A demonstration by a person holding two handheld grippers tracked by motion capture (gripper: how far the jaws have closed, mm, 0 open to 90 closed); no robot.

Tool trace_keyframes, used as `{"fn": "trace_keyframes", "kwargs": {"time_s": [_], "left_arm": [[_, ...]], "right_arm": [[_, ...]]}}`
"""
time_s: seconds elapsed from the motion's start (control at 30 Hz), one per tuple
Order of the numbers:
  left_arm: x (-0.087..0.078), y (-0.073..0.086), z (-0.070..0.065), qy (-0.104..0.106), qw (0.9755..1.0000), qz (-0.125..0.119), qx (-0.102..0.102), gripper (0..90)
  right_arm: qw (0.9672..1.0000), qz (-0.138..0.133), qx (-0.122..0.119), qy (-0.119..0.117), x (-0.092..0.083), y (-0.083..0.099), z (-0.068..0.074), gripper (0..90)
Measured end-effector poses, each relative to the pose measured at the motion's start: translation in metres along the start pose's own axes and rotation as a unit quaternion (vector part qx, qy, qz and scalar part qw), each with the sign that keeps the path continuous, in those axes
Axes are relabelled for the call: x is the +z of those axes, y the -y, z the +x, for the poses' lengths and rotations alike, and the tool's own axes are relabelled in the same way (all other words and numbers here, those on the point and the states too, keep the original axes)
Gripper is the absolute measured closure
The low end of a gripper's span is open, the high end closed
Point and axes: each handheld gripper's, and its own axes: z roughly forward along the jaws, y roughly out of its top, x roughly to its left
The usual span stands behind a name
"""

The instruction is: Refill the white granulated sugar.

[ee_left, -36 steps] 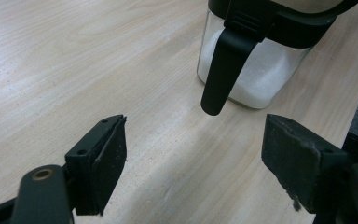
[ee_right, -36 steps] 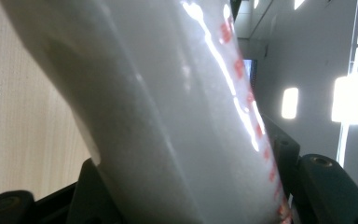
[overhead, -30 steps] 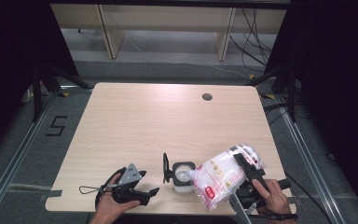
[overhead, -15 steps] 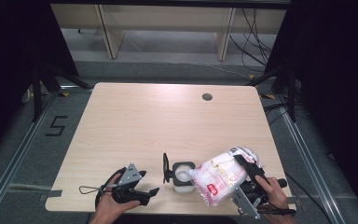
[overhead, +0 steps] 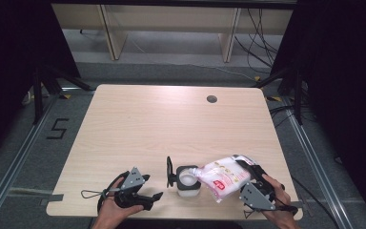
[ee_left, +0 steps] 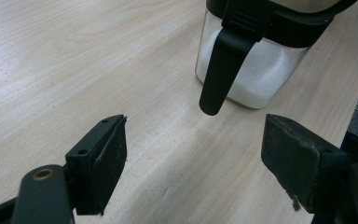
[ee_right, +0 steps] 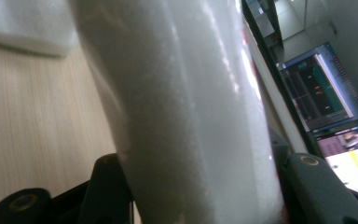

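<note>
Work in hand: pouring white granules from a bag (overhead: pixel 224 177) into a clear jar (overhead: pixel 188 182) near the table's (overhead: pixel 171 124) near edge.
Right gripper (overhead: pixel 253 177): its fingers (ee_right: pixel 107 186) pinch the bag's far end and have just been closing further on it; the bag lies tilted, mouth at the jar's rim.
Left gripper (overhead: pixel 145 193): rests on the table left of the jar, fingers (ee_left: pixel 105 163) spread wide with nothing between them, aimed at the jar.
Jar: upright, part full, lid (overhead: pixel 169 171) flipped open on the left; its black latch (ee_left: pixel 219 70) hangs down the side.
Risk, spill: the soft bag may sag or shift off the rim, scattering granules on the table.
Risk, tipping: nothing steadies the jar, so pressure from the bag could push it over.
Risk, grip: squeezing harder may surge the flow.
</note>
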Motion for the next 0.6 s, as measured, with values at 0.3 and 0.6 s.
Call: {"fn": "trace_keyframes", "kwargs": {"time_s": [0.3, 0.6], "left_arm": [[-0.001, -0.001, 0.002, -0.006, 0.9999, 0.004, 0.013, 21.9], [-0.001, 0.000, 0.001, -0.005, 1.0000, 0.001, 0.000, 21.9]], "right_arm": [[0.9825, -0.038, 0.178, -0.042, 0.017, 0.020, -0.002, 56.1], [0.9620, -0.052, 0.262, -0.056, 0.030, 0.042, -0.008, 59.2]]}}
